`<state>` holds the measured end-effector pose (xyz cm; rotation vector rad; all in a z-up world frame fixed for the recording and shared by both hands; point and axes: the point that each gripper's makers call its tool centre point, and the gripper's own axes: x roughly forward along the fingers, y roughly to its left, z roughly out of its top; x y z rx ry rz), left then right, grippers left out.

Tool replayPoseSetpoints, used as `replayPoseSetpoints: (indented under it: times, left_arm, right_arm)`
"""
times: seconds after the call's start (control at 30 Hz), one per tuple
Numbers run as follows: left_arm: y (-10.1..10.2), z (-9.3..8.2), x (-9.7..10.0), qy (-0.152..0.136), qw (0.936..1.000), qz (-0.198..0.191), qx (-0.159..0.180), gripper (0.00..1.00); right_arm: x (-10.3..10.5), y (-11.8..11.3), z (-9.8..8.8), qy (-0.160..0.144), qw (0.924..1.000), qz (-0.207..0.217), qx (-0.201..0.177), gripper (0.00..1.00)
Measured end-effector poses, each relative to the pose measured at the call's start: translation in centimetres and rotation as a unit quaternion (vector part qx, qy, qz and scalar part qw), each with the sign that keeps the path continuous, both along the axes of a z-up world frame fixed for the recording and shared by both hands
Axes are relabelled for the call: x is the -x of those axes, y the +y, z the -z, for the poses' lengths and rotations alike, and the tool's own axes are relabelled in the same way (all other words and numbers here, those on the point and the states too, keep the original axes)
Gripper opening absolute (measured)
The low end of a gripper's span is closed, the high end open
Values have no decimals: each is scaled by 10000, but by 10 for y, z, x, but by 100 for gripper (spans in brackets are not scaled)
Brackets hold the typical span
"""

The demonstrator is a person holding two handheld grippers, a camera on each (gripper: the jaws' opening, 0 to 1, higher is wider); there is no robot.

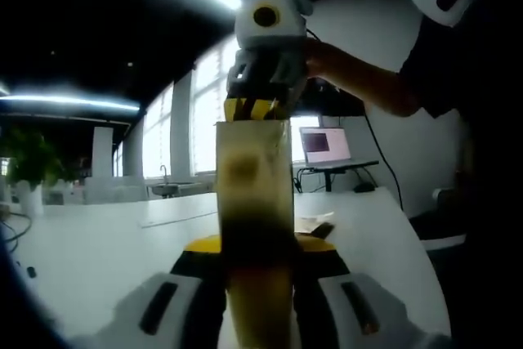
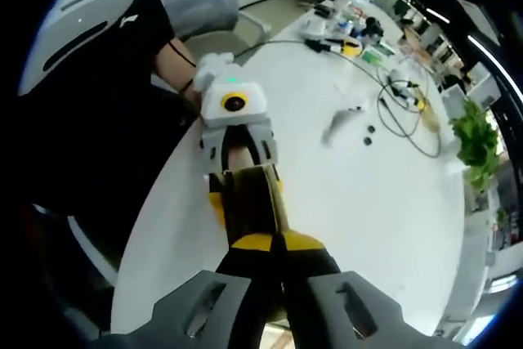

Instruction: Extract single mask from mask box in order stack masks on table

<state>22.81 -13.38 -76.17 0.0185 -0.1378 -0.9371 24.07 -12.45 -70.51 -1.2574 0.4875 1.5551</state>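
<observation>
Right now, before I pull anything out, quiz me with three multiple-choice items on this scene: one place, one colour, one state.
1. Where is the mask box?
A. Flat on the table
B. Held up between both grippers
C. On a chair

2. What colour is the table top?
A. White
B. Black
C. Green

3. What state is the laptop in?
A. Closed
B. Open, screen dark
C. Open, screen lit

Answers:
1 B: the left gripper clamps the lower part of the mask box, and the right gripper meets its top end.
2 A: the table is plain white.
3 C: the laptop stands open with a glowing screen.
</observation>
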Motion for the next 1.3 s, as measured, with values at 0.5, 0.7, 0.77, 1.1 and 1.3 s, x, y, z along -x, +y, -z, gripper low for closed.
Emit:
replayPoseSetpoints:
  times: [0.5,0.7,0.77,1.1,1.3]
  left_arm:
    - [1,1,-2,43,10000,-35,7,32]
    - [2,1,-2,53,10000,-48,6,32]
    - [2,1,-3,57,10000,-50,7,32]
    - [2,1,-2,64,10000,-62,-12,32]
    - [2,2,-2,66,10000,-66,-24,32]
  right_arm:
    - [1,-2,-34,-291,9983,45,-509,0]
    - [-5,-4,-52,-464,9955,131,-817,0]
    - [-5,-5,-54,-514,9947,125,-881,0]
    - [-5,-8,-67,-709,9909,141,-1132,0]
    - [-5,-10,-76,-866,9870,196,-1342,0]
